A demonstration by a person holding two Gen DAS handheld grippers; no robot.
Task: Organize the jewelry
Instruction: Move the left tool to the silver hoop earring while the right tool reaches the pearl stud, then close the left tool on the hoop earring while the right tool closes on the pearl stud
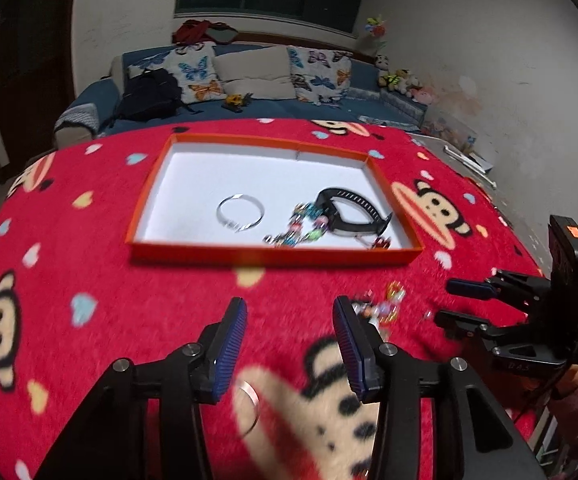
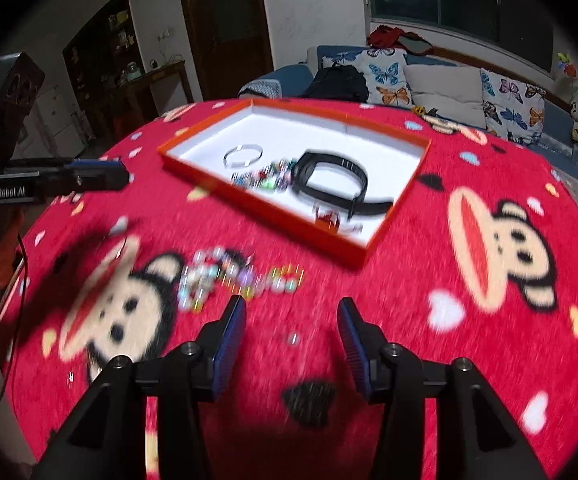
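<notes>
Most of both views is filled by a round table under a red plush cloth [image 1: 137,300] printed with cartoon monkey faces and small hearts. Behind it stands a blue sofa [image 1: 289,104] with butterfly-print cushions and a black backpack [image 1: 149,94].

On the cloth lies a shallow rectangular orange tray with a white floor [image 1: 193,184]. Inside it, a black rubber watch strap [image 1: 353,212] sits toward the right end, a string of multicoloured beads [image 1: 301,224] lies touching its left side, and a thin silver bangle [image 1: 240,214] rests apart from both, nearer the tray's middle.

Both hand-held tools hang over the cloth on the near side of the tray. The left gripper [image 1: 289,340] has its blue ribbed pads [image 1: 231,344] spread apart with nothing between them; the right gripper [image 2: 291,336] likewise stands parted and empty.

A second beaded bracelet of pale, glittery beads [image 2: 229,276], blurred in both views, lies loose on the cloth outside the tray, just ahead and to the left of the right gripper's fingertips. A small silver ring [image 1: 249,404] lies on the cloth below the left gripper's fingers.
</notes>
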